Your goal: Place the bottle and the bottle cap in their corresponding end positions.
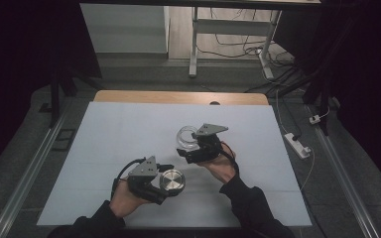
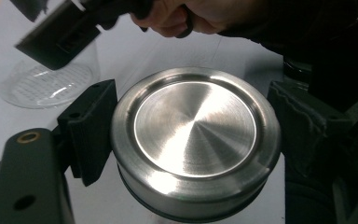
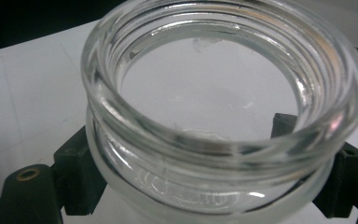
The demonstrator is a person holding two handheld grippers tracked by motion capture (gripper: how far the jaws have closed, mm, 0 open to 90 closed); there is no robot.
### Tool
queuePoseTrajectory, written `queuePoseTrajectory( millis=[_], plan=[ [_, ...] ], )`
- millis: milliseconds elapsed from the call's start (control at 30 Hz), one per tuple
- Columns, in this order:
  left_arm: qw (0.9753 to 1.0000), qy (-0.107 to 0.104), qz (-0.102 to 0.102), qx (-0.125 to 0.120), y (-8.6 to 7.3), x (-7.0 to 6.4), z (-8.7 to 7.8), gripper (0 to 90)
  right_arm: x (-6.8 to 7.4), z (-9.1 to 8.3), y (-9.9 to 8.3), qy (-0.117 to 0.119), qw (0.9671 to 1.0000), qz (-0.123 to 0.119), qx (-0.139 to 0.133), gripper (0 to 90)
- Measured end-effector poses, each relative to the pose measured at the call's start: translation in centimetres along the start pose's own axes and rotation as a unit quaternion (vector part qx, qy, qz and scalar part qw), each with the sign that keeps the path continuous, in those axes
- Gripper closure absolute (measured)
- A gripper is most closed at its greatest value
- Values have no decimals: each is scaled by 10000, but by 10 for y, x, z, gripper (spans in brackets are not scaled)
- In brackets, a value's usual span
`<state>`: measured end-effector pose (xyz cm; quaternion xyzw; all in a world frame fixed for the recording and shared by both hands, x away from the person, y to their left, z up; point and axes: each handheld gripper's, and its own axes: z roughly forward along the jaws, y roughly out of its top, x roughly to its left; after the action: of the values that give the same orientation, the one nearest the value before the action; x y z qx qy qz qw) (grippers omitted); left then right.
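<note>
Table: white sheet, both forearms low
Left gripper: clamped on steel lid
Right gripper: tilted, clamping glass jar

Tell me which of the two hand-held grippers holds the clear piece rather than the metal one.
The right hand-held gripper: its jaws flank the clear round glass jar, while the left hand-held gripper grips the round brushed-steel lid.

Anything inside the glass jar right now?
The glass jar looks empty: through its open mouth you see clear glass and the white table beyond. The jaws and thick rim hide its lower wall.
</note>
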<state>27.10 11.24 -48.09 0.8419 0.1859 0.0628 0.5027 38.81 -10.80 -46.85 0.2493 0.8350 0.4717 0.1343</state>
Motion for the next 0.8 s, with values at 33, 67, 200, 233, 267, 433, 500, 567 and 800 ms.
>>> queuePoseTrajectory(
  millis=[33, 67, 200, 233, 267, 433, 500, 567, 800],
  plan=[
    [10000, -17, -6, 17, -1, 0, 2, 203, -2, 1, 0, -3, 10000, 10, -10, 154],
    [10000, -14, 3, 28, -2, 0, 5, 203, -3, 3, 0, -18, 10000, 25, -2, 154],
    [10000, -8, 18, 64, -5, 1, 13, 203, -9, 7, 1, -98, 9999, 50, -4, 154],
    [10000, 12, 27, 80, -6, 1, 15, 203, -10, 9, 2, -116, 9999, 54, 5, 154],
    [10000, 20, 33, 86, -7, 1, 17, 203, -11, 10, 2, -121, 9999, 58, -21, 154],
    [9999, 80, 24, 134, -12, 4, 24, 203, -15, 18, 4, -185, 9998, 72, 13, 154],
    [9998, 82, 4, 155, -13, 6, 27, 202, -17, 22, 4, -194, 9998, 59, 13, 154],
    [9998, 96, -16, 181, -15, 7, 31, 203, -18, 25, 4, -204, 9998, 62, 31, 154],
    [9996, 113, -52, 270, -18, 12, 45, 202, -23, 38, 3, -293, 9995, 20, 108, 154]
  ],
)
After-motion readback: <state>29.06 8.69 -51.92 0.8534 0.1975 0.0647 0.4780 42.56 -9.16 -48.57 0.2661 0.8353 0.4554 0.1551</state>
